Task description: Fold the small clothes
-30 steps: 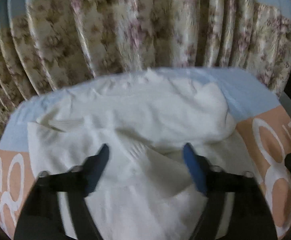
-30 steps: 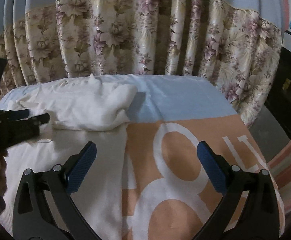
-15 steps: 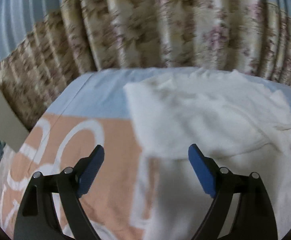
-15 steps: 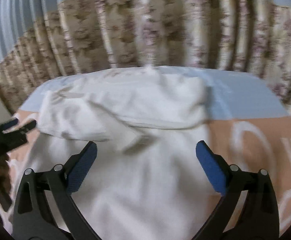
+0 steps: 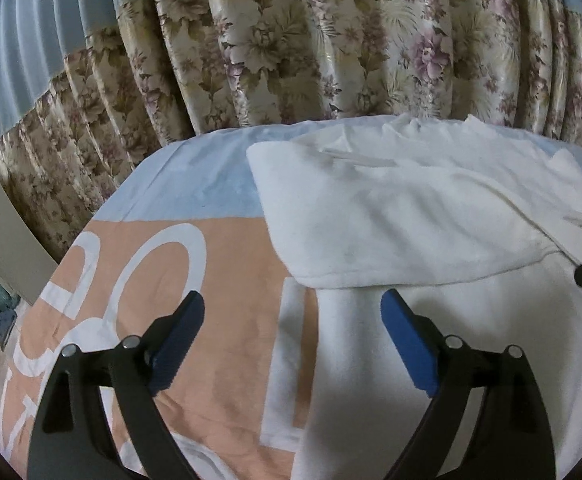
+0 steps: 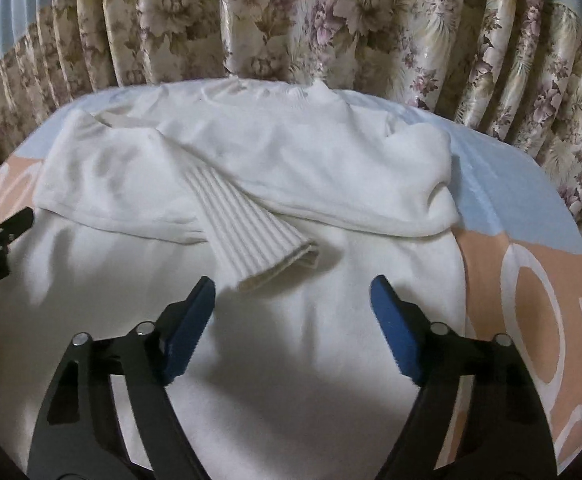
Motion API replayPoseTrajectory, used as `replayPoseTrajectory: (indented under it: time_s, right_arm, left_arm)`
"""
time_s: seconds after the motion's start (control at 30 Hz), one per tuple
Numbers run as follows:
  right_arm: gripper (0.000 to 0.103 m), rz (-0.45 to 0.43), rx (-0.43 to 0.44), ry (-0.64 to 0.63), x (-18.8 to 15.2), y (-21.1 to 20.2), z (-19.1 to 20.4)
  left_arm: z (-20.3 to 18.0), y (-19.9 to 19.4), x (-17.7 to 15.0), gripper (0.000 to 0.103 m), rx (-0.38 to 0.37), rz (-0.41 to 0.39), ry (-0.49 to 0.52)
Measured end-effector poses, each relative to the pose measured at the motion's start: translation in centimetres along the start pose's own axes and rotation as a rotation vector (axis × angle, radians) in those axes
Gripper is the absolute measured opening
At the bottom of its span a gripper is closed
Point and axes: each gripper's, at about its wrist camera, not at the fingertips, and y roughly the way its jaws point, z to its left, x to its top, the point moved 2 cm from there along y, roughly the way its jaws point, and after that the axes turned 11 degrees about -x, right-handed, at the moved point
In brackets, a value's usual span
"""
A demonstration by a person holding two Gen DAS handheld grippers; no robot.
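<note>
A white sweater (image 6: 291, 168) lies spread on a bedsheet (image 5: 163, 276) printed in peach and pale blue, its upper part and sleeves folded across the body. One ribbed cuff (image 6: 259, 236) lies slanted over the fold, just ahead of the right gripper (image 6: 293, 328), which hangs wide open above the body, empty. The left gripper (image 5: 293, 328) is equally wide open and empty, straddling what looks like the sweater's side edge. A floral curtain (image 5: 331, 40) hangs behind.

Two close wrist views toward the curtain (image 5: 331, 40), sharing the sweater (image 6: 291, 152).
</note>
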Motion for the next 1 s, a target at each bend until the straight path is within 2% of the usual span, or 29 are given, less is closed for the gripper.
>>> replayPoseTrajectory:
  time_s: [0.1, 0.27, 0.37, 0.6, 0.63, 0.67, 0.73, 0.9, 0.93, 0.97, 1.0]
  right_arm:
    - [0.074, 0.031, -0.023, 0.001, 0.4, 1.2, -0.6]
    - [0.074, -0.022, -0.026, 0.025, 1.7, 1.4, -1.6]
    - [0.074, -0.015, -0.028, 0.056, 2.4, 2.1, -2.2]
    - [0.074, -0.002, 0.067, 0.069, 3.3, 3.1, -1.7]
    - [0.068, 0.001, 0.081, 0.081, 3.5, 3.3, -1.7]
    - [0.058, 0.003, 0.092, 0.092, 3.7, 3.5, -1.8]
    - [0.054, 0.004, 0.122, 0.112, 3.9, 3.6, -1.9]
    - [0.054, 0.005, 0.139, 0.132, 4.5, 4.1, -2.0]
    - [0.050, 0.006, 0.140, 0.129, 4.5, 4.1, -1.9]
    - [0.041, 0.004, 0.143, 0.125, 4.5, 4.0, -1.8]
    - [0.038, 0.003, 0.155, 0.115, 4.4, 3.8, -1.5]
  left_arm:
    - [0.1, 0.1, -0.1, 0.090, 0.008, -0.001, -0.006]
    - [0.4, 0.1, -0.1, 0.092, 0.010, 0.001, -0.016]
    - [0.3, 0.1, 0.0, 0.092, 0.014, 0.003, -0.006]
    - [0.2, 0.1, -0.1, 0.093, 0.021, 0.002, -0.005]
    - [0.2, 0.1, -0.1, 0.093, 0.022, 0.001, -0.005]
    - [0.2, 0.1, -0.1, 0.093, 0.023, 0.000, -0.006]
    - [0.2, 0.0, -0.2, 0.093, 0.022, -0.001, -0.006]
    - [0.2, 0.0, -0.1, 0.093, 0.026, -0.004, -0.009]
    - [0.2, -0.1, -0.1, 0.093, 0.026, -0.006, -0.009]
    - [0.2, -0.1, -0.1, 0.093, 0.025, -0.006, -0.009]
    - [0.2, -0.1, -0.1, 0.093, 0.024, -0.006, -0.010]
